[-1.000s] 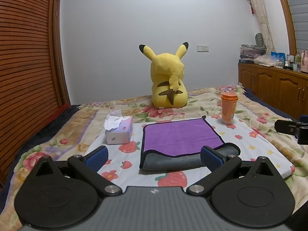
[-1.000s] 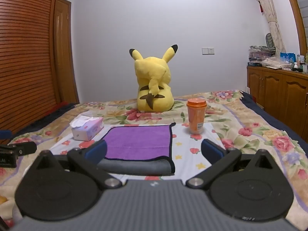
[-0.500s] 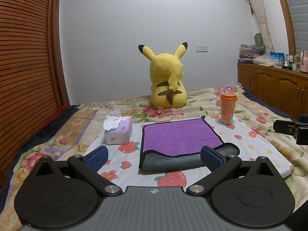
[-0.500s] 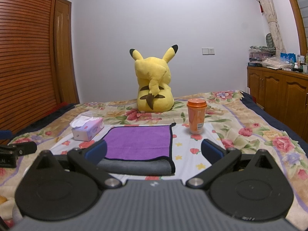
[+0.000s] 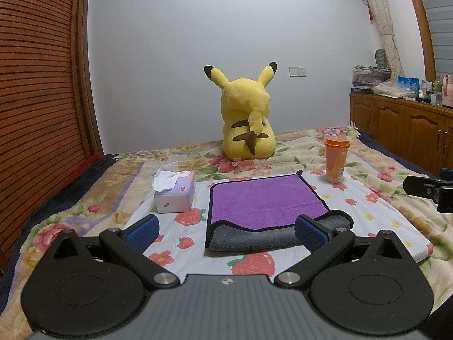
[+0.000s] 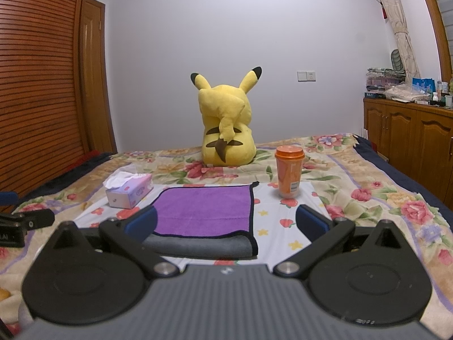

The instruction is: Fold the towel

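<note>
Left wrist view: towel (image 5: 266,201) lies folded on the bed (image 5: 376,198) — both tools, left tool (image 5: 226,231) and right tool (image 6: 226,223), gape wide, empty, likely finished.

The left gripper (image 5: 226,231) is held low and level, its blue-padded fingers (image 5: 143,229) spread wide with nothing between them. The right gripper (image 6: 226,221) sits alongside it, spread just as wide and empty too.

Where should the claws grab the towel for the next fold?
Likely the near rolled edge of the towel, one corner per claw, coming from the near side. The grey fold bulges off the bed there, giving lip to pinch; the far edge lies flat. Left claw and right claw are both open, facing it.
</note>
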`<act>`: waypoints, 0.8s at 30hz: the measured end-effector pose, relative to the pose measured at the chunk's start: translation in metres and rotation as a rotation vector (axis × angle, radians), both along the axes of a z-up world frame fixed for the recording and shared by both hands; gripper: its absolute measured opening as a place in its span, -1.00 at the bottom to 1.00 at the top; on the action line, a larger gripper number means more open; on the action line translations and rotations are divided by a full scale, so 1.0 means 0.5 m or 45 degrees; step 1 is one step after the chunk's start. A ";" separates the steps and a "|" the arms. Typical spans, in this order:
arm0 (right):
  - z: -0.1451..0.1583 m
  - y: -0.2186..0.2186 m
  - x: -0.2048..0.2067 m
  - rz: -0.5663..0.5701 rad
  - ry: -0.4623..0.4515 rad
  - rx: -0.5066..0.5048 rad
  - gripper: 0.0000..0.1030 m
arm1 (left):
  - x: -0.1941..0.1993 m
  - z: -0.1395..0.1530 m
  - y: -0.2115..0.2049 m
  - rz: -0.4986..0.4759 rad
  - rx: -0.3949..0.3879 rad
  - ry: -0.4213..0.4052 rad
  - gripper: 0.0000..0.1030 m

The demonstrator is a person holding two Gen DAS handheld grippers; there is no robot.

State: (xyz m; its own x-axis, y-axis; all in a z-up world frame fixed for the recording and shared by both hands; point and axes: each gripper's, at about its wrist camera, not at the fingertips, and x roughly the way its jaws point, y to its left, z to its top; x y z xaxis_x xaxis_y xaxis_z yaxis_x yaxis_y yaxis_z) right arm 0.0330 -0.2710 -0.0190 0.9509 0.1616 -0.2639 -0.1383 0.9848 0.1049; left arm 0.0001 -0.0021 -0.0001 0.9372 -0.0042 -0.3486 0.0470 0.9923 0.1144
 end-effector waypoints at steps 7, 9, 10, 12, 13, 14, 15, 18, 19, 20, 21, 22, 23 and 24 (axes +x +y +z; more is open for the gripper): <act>0.000 0.000 0.001 0.000 -0.001 0.001 1.00 | -0.001 0.001 0.002 0.001 0.002 0.000 1.00; 0.000 0.001 0.000 0.000 -0.002 0.000 1.00 | -0.001 0.001 0.002 -0.001 0.001 0.001 1.00; 0.000 0.001 0.000 0.000 -0.002 0.000 1.00 | -0.002 0.001 0.002 0.000 0.001 0.000 1.00; 0.000 0.000 0.000 0.000 -0.002 0.000 1.00 | -0.001 0.001 0.002 0.000 0.001 0.001 1.00; 0.000 0.000 0.000 0.001 -0.002 0.000 1.00 | -0.001 0.001 0.002 0.000 0.001 0.001 1.00; 0.001 0.000 0.000 0.000 -0.002 0.000 1.00 | -0.001 0.001 0.002 0.000 0.001 0.000 1.00; 0.000 0.000 -0.002 0.000 -0.003 0.001 1.00 | -0.001 0.001 0.002 0.000 0.002 0.001 1.00; -0.002 0.001 -0.005 0.000 -0.003 0.000 1.00 | -0.001 0.001 0.002 0.000 0.001 0.001 1.00; -0.002 0.001 -0.006 0.001 -0.003 0.000 1.00 | -0.001 0.001 0.002 0.000 0.002 0.001 1.00; -0.003 0.001 -0.007 0.001 -0.004 -0.001 1.00 | -0.001 0.001 0.003 0.000 0.001 0.001 1.00; -0.003 0.001 -0.008 0.001 -0.004 0.000 1.00 | -0.001 0.001 0.003 0.000 0.001 0.000 1.00; -0.004 0.002 -0.009 0.001 -0.004 0.000 1.00 | -0.001 0.001 0.003 0.000 0.001 0.000 1.00; -0.004 0.003 -0.005 0.000 -0.005 0.000 1.00 | -0.001 0.001 0.002 0.000 0.001 0.001 1.00; 0.000 0.001 0.000 0.000 -0.005 -0.001 1.00 | -0.001 0.001 0.003 0.000 0.002 0.002 1.00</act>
